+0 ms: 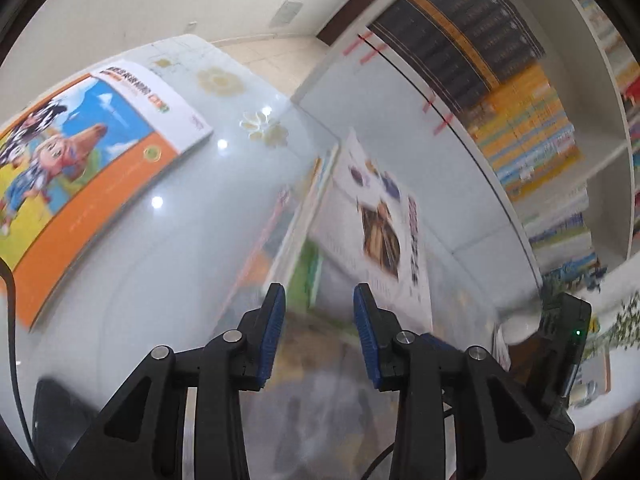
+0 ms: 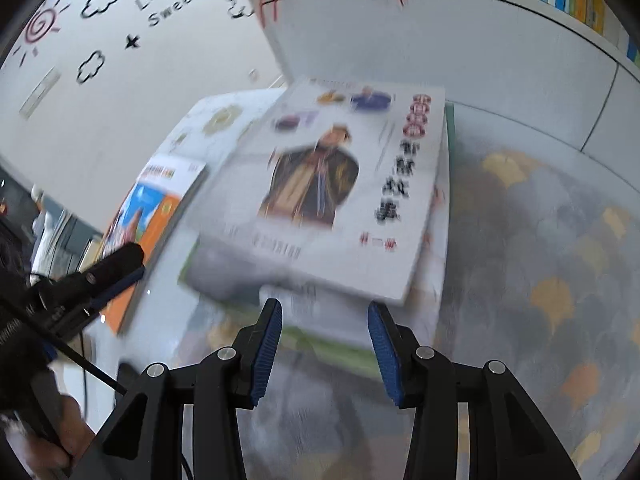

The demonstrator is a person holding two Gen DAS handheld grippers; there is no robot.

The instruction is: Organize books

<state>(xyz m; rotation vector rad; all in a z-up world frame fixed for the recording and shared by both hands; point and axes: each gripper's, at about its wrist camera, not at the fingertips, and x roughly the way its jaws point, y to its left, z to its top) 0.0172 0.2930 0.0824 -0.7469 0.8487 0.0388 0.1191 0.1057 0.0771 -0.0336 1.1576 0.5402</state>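
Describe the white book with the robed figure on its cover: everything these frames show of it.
The white book is a thin, glossy softcover, its cover showing a figure in a dark robe, smaller pictures above, red medallions and large black characters down one side. It is closed and lies face up, skewed, on top of a stack of books, overhanging their edges. The stack rests on the glass table by the white shelf. Both views are blurred, so the small print is unreadable. Neither gripper touches it; the right gripper hangs open just short of its near edge.
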